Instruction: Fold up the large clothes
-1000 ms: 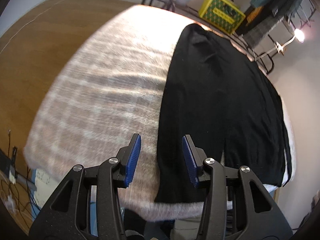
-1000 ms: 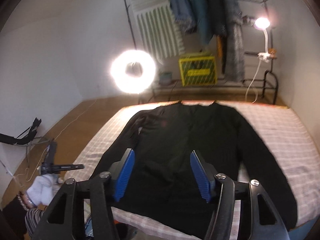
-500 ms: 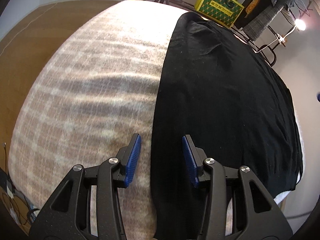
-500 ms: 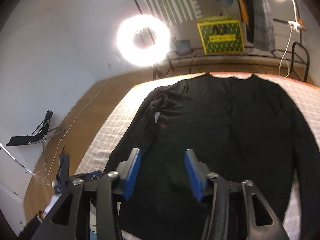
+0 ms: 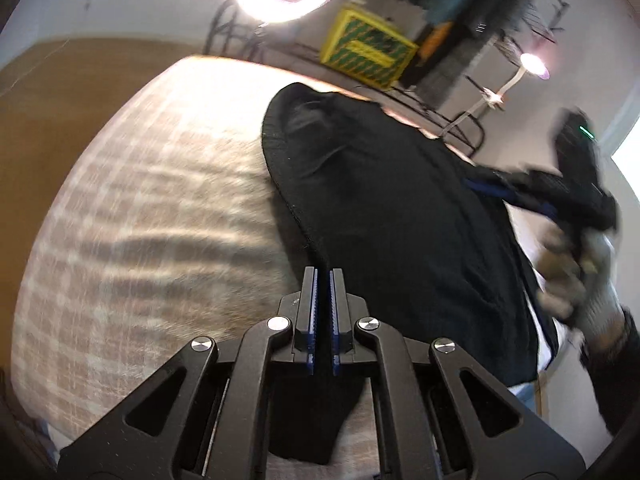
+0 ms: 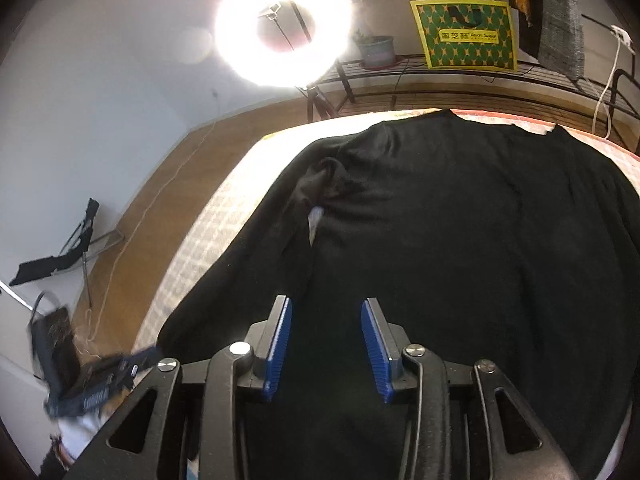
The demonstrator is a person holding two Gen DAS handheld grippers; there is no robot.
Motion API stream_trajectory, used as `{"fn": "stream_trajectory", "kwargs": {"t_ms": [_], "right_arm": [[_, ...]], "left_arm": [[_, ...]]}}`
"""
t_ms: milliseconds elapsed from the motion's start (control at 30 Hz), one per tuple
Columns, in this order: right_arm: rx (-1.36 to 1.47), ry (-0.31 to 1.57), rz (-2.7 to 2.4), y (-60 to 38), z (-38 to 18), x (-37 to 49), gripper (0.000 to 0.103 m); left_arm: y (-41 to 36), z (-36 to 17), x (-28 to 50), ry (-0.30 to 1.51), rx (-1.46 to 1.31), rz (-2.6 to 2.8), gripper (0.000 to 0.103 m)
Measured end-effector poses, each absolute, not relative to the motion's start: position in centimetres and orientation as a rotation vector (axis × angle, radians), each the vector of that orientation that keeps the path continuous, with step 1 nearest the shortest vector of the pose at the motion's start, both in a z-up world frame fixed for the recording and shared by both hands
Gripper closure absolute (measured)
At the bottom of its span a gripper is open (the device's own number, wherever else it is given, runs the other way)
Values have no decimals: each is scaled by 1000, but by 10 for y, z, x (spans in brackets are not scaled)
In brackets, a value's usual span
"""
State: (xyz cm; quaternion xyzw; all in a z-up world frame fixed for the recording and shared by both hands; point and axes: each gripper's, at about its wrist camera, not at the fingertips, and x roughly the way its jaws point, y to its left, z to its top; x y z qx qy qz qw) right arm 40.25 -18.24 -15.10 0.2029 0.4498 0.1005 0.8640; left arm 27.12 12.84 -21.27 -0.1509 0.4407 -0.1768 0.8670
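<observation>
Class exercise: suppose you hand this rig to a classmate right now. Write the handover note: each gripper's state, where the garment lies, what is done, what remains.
Left gripper: jaws closed on the near end of the black sweater's left sleeve, seemingly lifted a little off the checked bedcover.
Right gripper: jaws open, holding nothing, above the sweater's lower body.
Sweater: spread flat on the bedcover, neckline at the far edge, towards the ring light.
Done: sleeve gripped only; no fold is visible.
Left: probably bring that sleeve across the body, fold the other sleeve, then fold the body.
</observation>
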Motion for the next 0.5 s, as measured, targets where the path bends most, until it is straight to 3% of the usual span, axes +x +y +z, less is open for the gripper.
{"fn": "stream_trajectory", "kwargs": {"t_ms": [67,133,200,500], "right_arm": [[447,946,225,-180,-151,421,61],[467,952,255,-174,-152,444,48],[481,963,285,-167,-154,466,43],[429,1047,305,-103,-175,566,43]], "left_arm": [[123,-210,272,928,-317,-393,100],[115,-210,272,935,-310,-415,100],[108,-212,273,943,-303,-434,100],[87,-224,273,965,-275,-490,100]]}}
